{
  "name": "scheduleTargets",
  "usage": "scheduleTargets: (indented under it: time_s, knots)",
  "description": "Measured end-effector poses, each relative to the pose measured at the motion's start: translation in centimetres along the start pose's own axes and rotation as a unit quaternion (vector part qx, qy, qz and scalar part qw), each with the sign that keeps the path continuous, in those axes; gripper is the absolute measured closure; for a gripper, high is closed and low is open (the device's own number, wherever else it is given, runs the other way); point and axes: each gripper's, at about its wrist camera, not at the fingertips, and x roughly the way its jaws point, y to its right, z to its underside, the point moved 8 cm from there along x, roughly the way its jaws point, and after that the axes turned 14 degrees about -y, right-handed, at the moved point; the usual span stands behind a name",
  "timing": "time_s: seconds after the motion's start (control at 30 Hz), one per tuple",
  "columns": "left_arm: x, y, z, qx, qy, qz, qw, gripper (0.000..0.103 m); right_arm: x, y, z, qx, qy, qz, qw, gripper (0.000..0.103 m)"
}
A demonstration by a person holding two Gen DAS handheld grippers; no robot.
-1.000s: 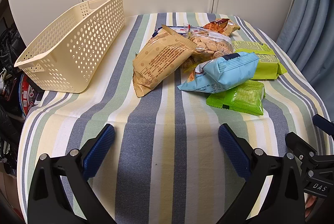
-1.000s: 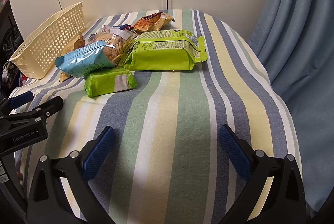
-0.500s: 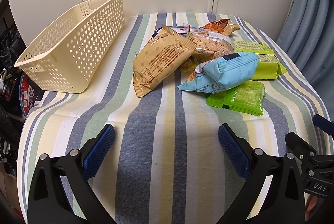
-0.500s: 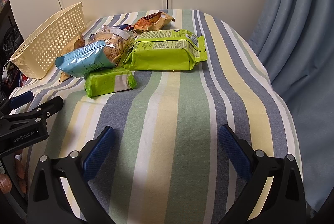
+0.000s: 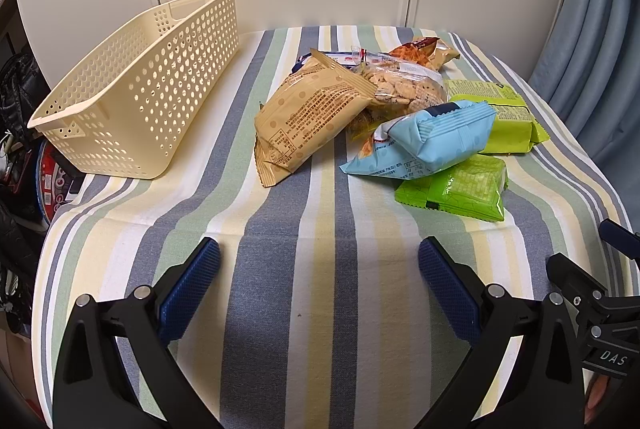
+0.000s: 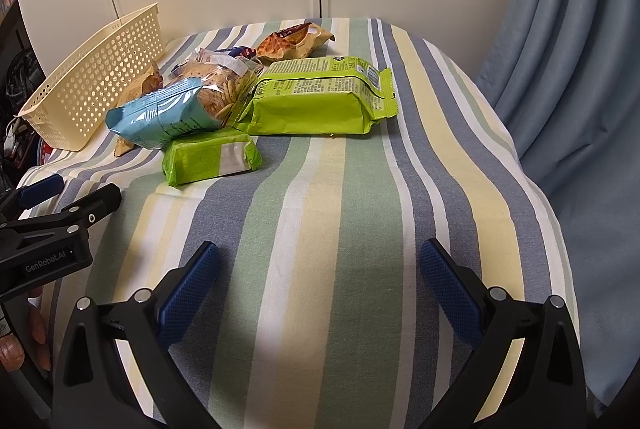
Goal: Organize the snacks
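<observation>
Striped tablecloth (image 5: 320, 309) over table, cream perforated basket (image 5: 152, 101) at 10 o'clock, snack pile (image 5: 400, 117) at 1 o'clock on cloth, left gripper (image 5: 319, 283) jaws spread, holding nothing, right gripper (image 6: 319, 283) jaws spread, holding nothing

**Snack packets heaped beside a bare basket**

A cream perforated basket (image 5: 140, 101) stands upright at the left, nothing visible inside. Well apart to its right lies the heap: a tan packet (image 5: 308, 113) tilted against a clear bag of crackers (image 5: 404, 89), an orange-brown bag (image 5: 424, 53) behind, a pale blue pack (image 5: 432, 137) resting on a small green pack (image 5: 460, 189), and a large lime pack (image 6: 320, 97) lying flat.
</observation>
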Motion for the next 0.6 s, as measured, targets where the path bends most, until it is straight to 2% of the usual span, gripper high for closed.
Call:
scheduleTargets:
  time_s: [0.6]
  knots:
    - [-0.03,0.05,-0.08,-0.001,-0.001,0.003,1.0000,0.002,-0.19,0.05,-0.08,-0.003,0.000,0.009,1.000,0.005]
